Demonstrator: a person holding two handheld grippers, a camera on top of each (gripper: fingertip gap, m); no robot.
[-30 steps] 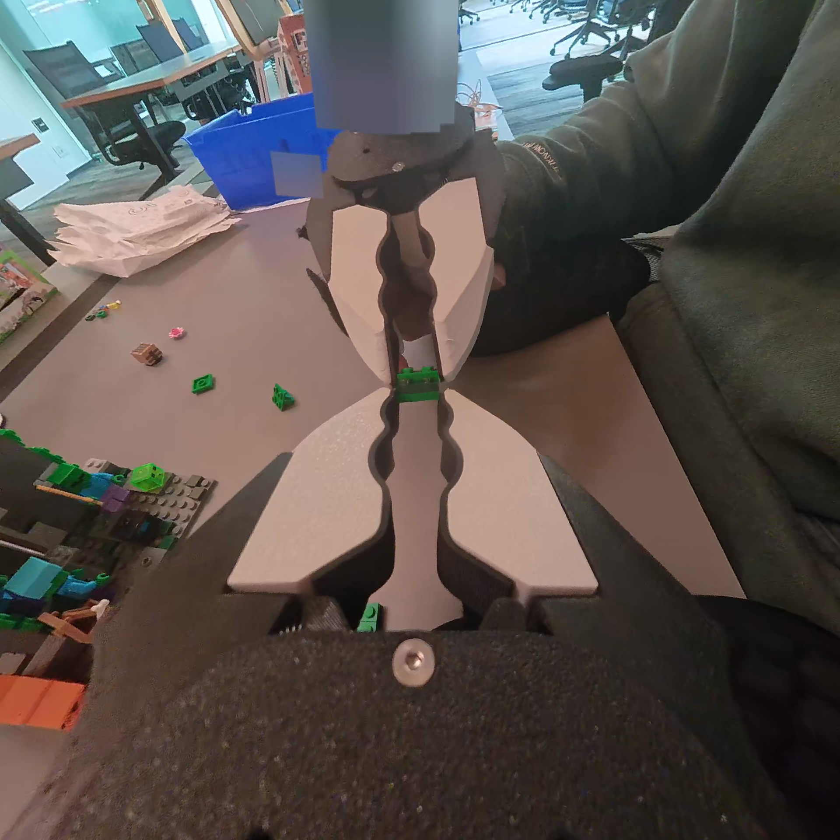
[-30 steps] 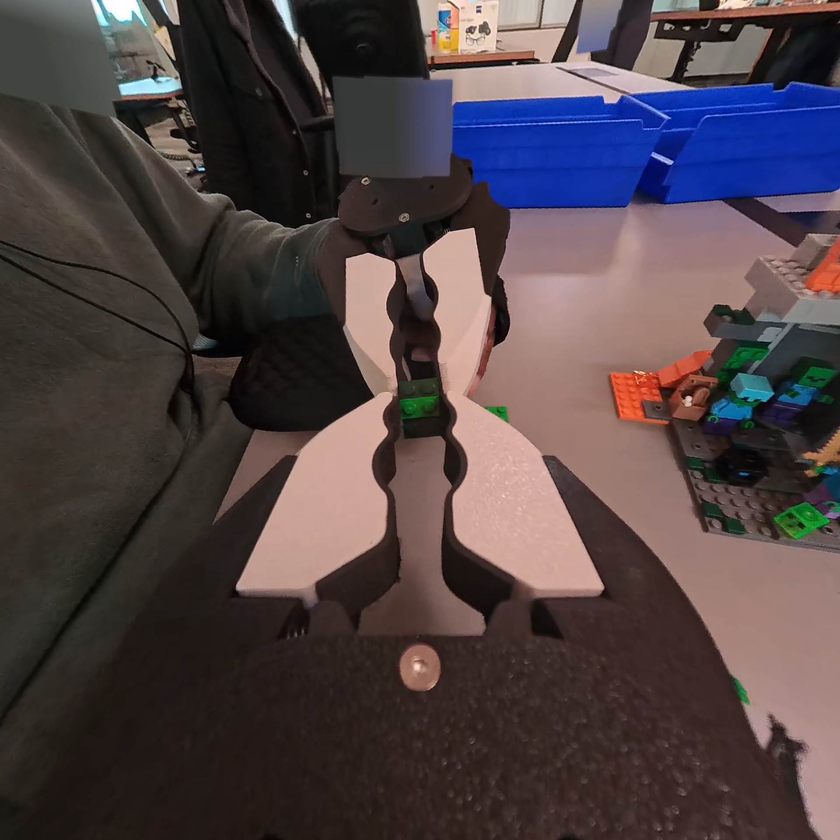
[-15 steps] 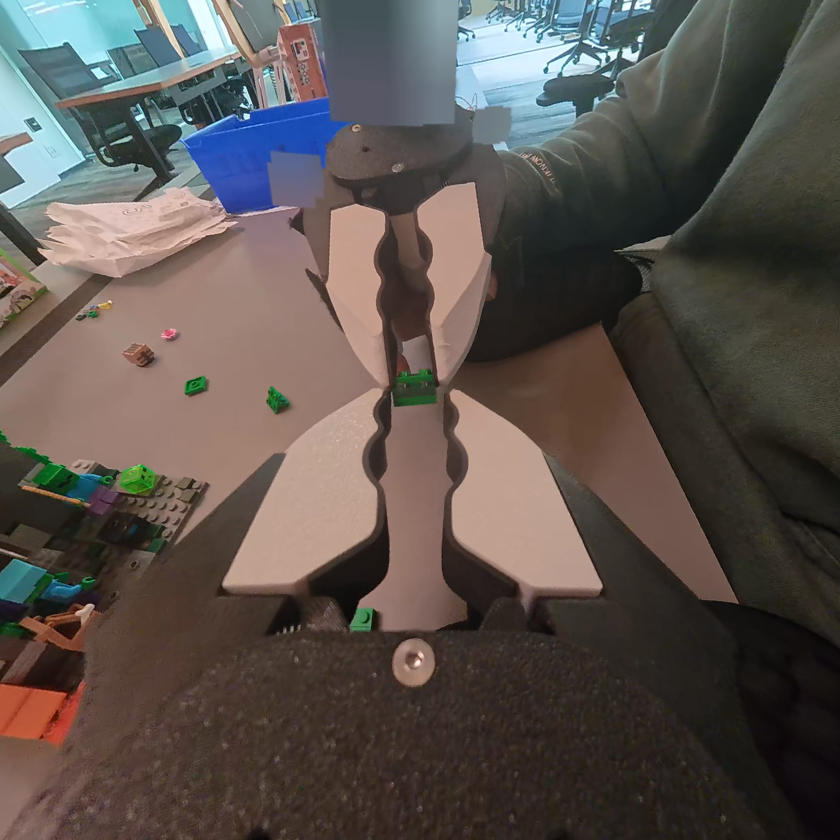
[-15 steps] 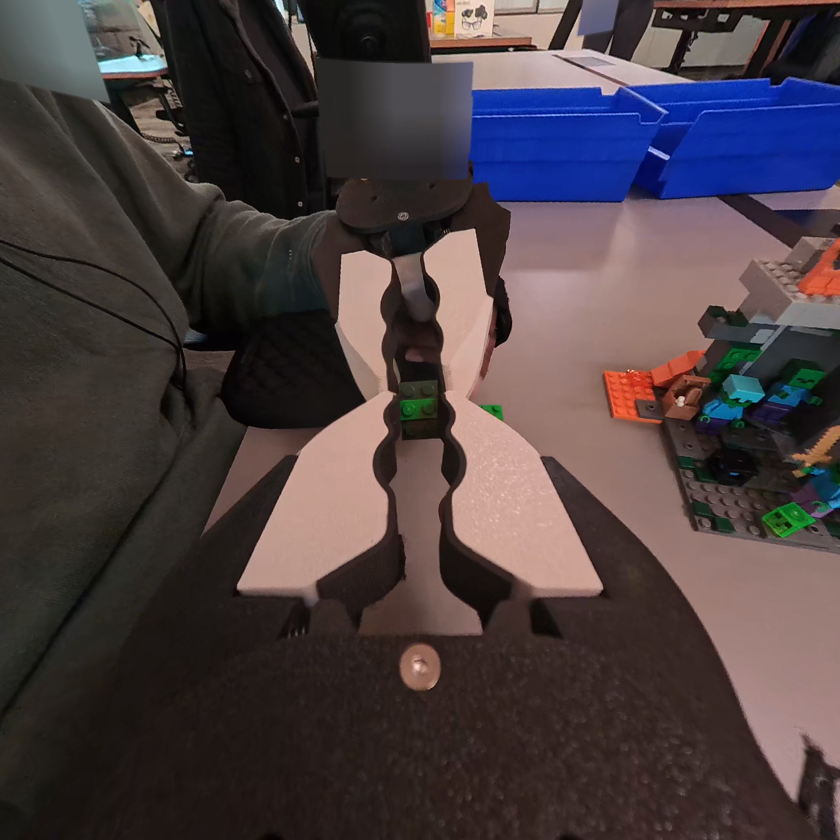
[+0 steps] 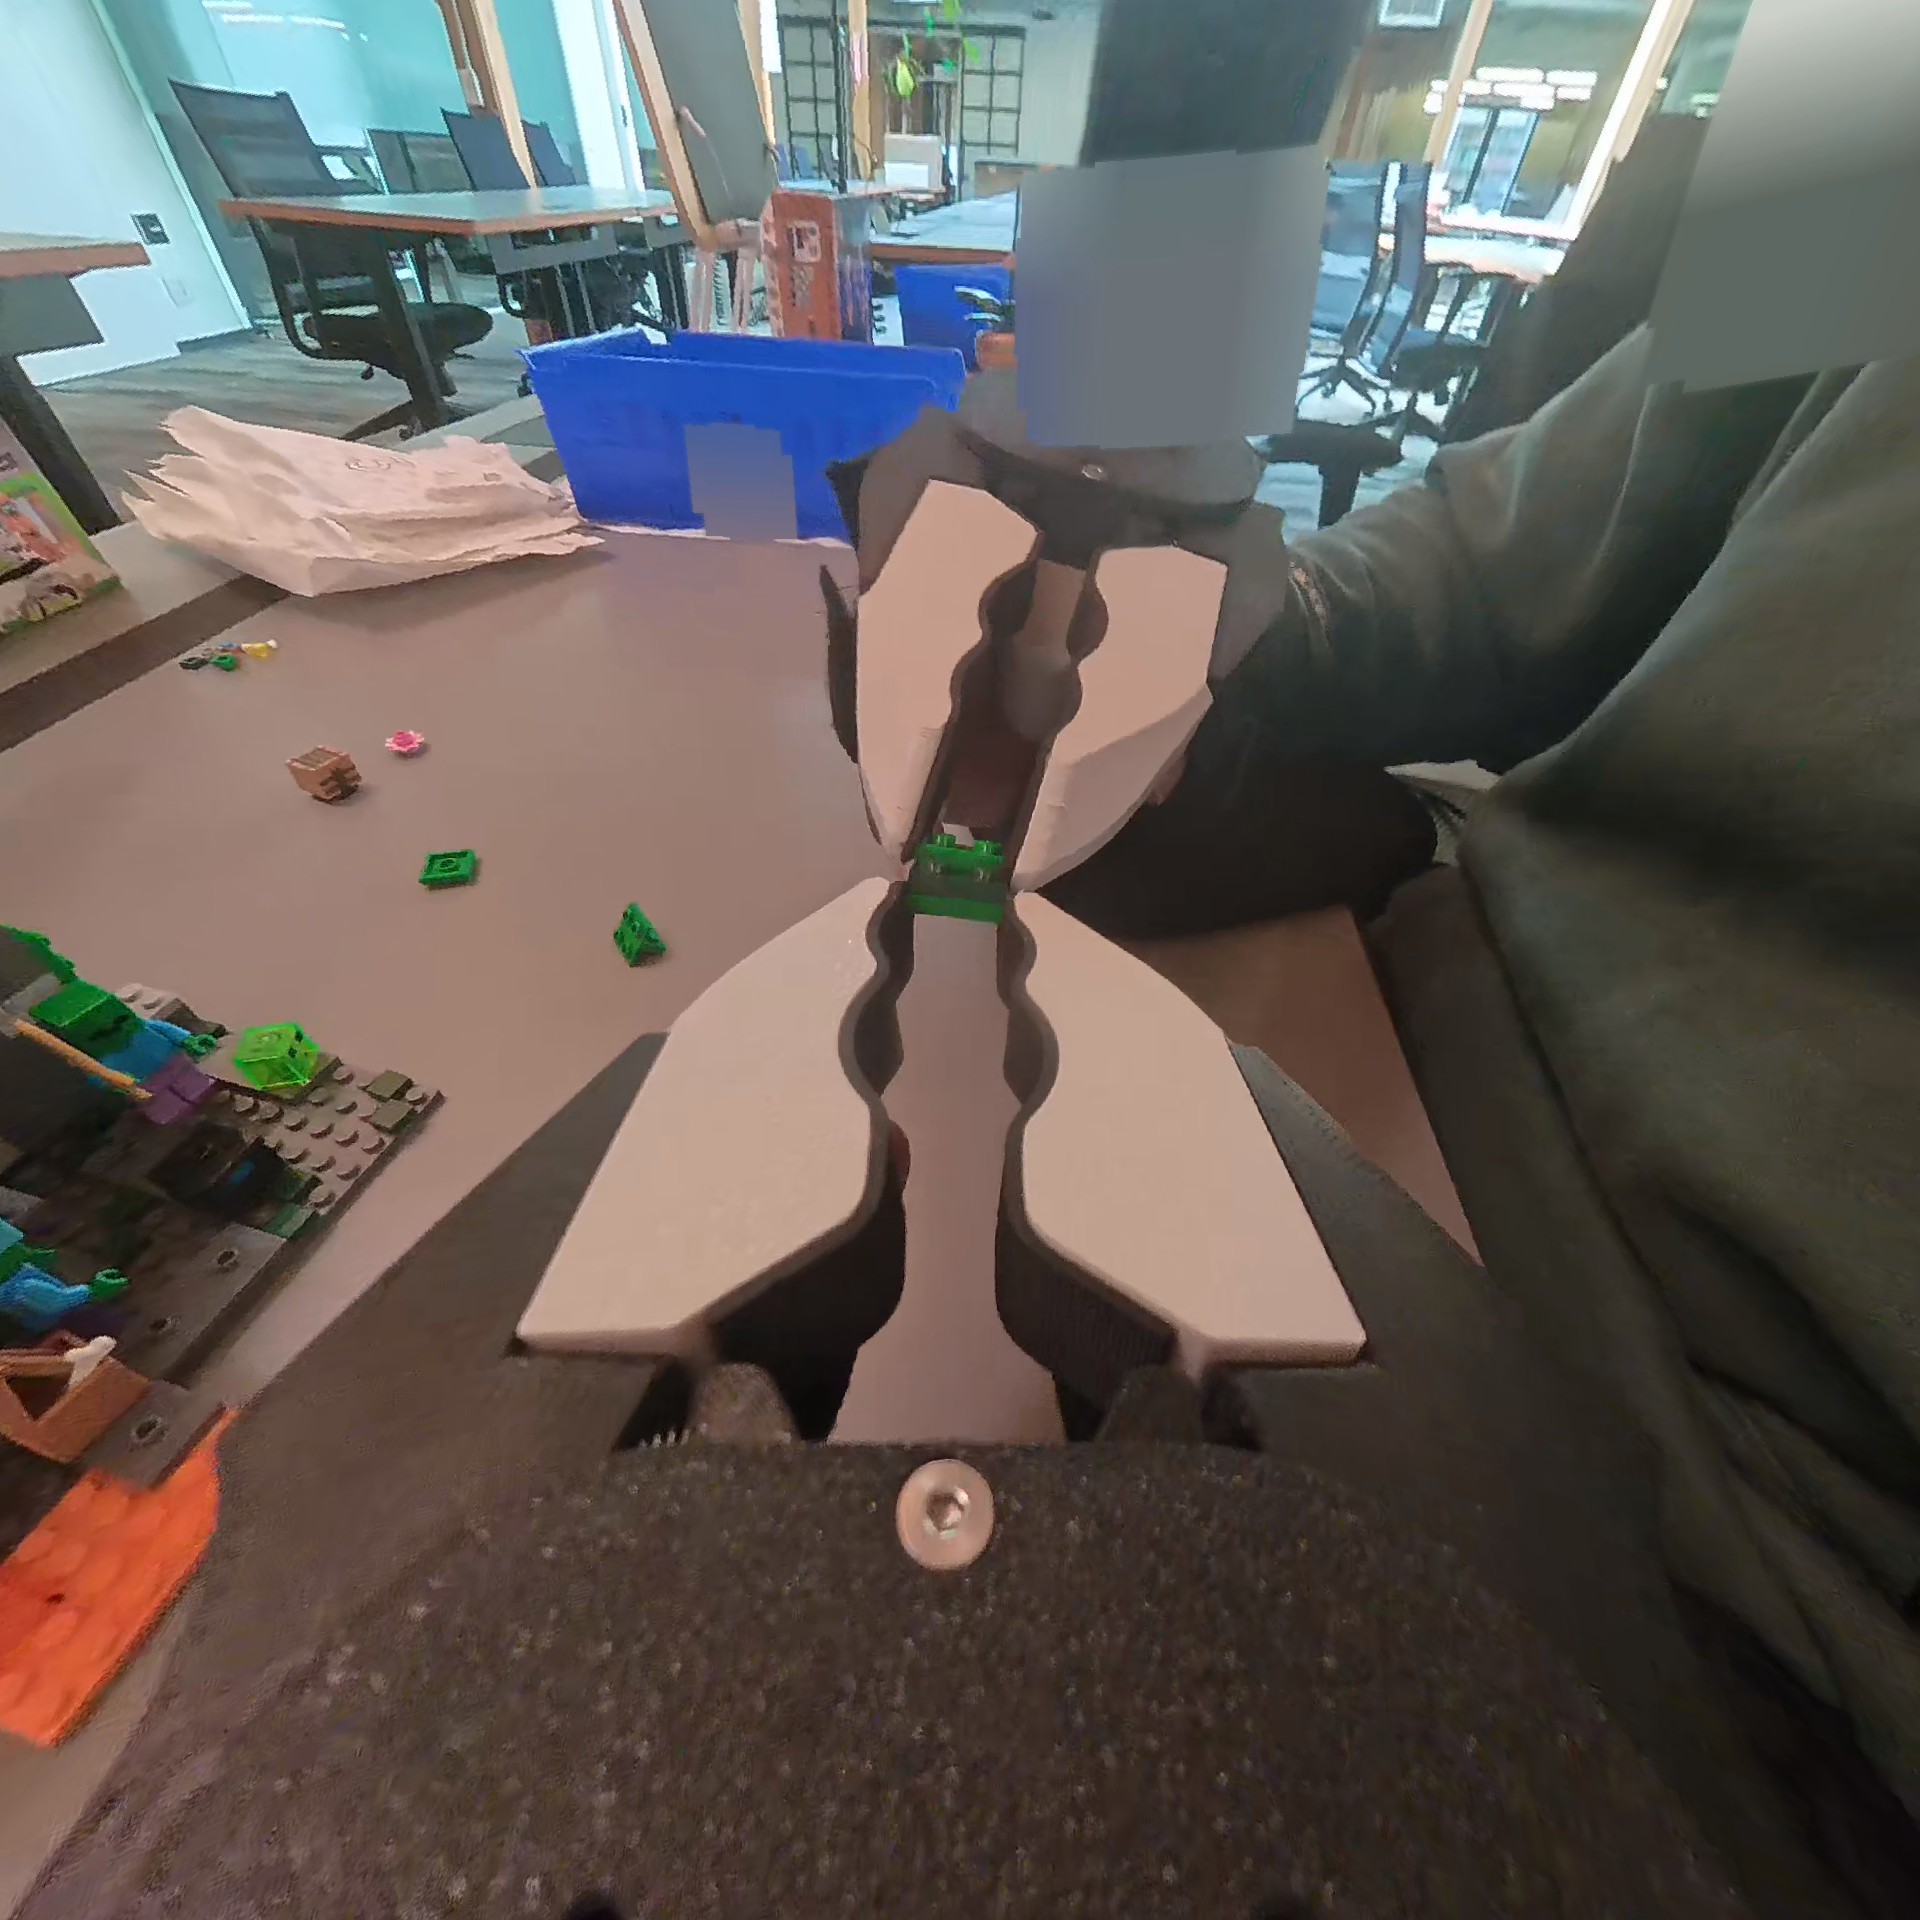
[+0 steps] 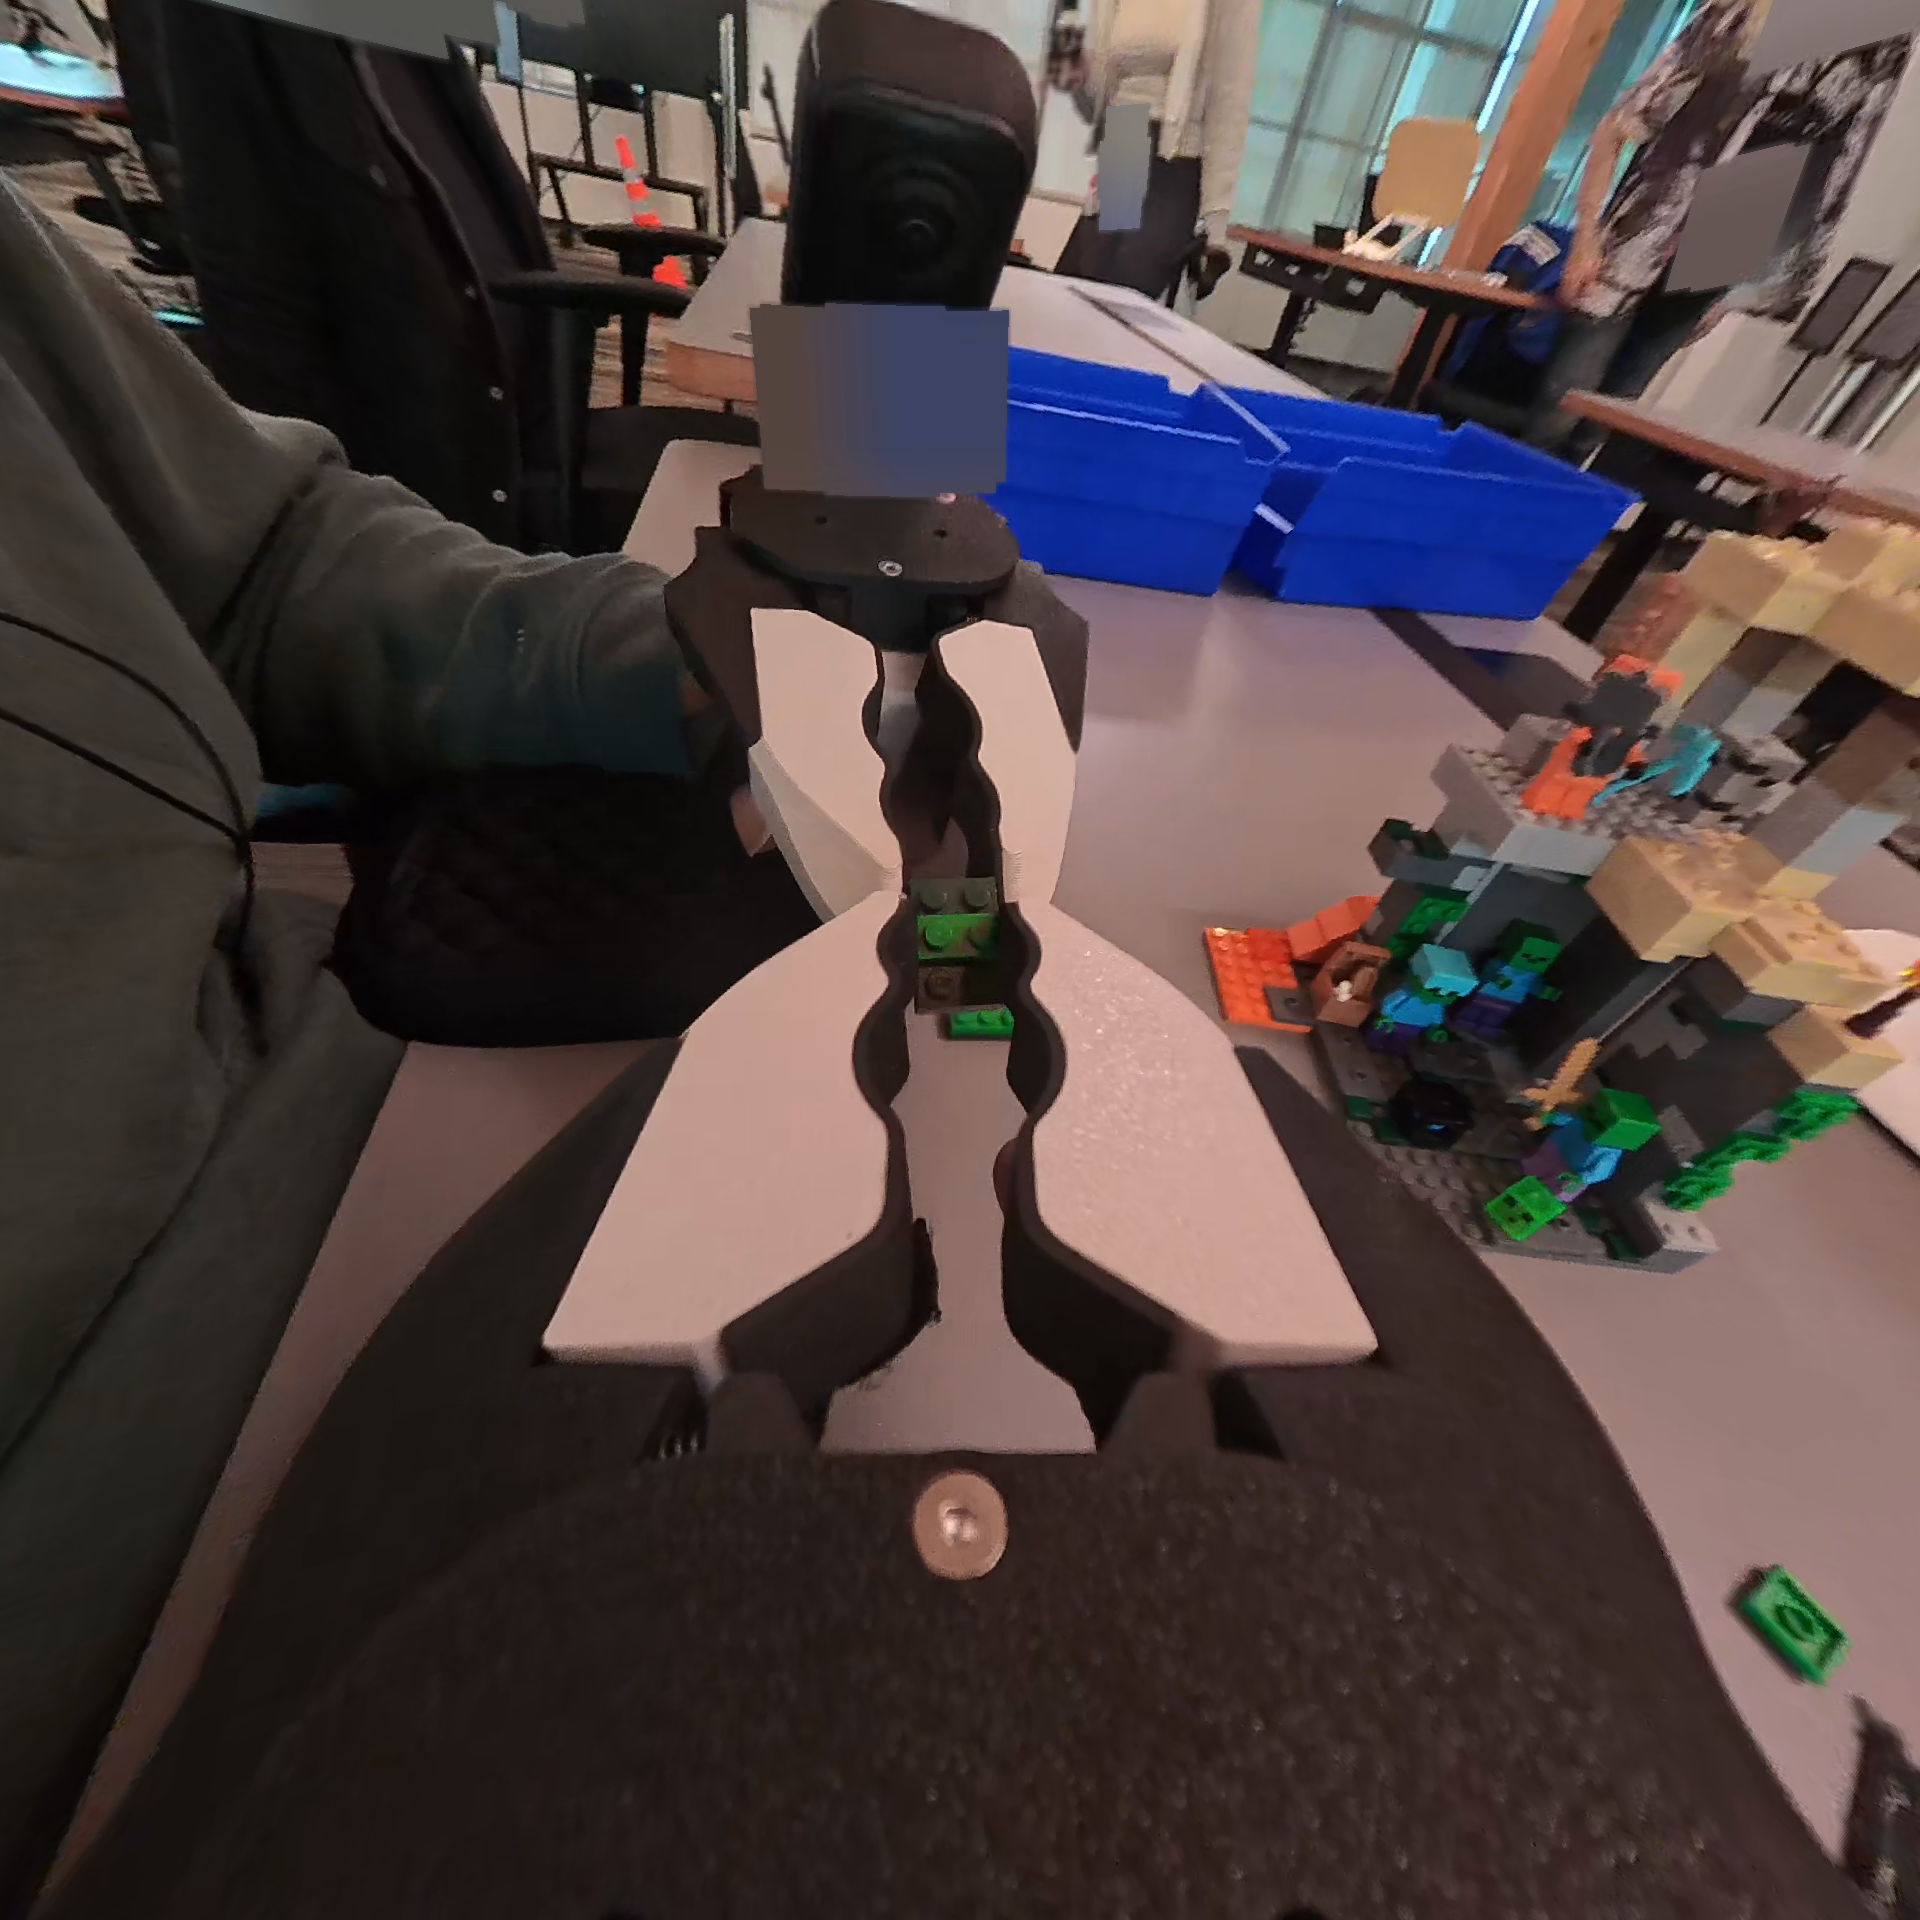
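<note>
Fingertips hide most of the small green brick stack (image 5: 954, 883), clamped from opposite sides by the left gripper (image 5: 951, 906) and right gripper (image 6: 956, 940), held tip-to-tip above the table (image 5: 623, 665).

bins (image 6: 1434, 520) blue, far | paper (image 5: 343, 499) far left | brick model (image 6: 1621, 1018) right | loose green pieces (image 5: 449, 869) on table (image 5: 623, 665)
</note>
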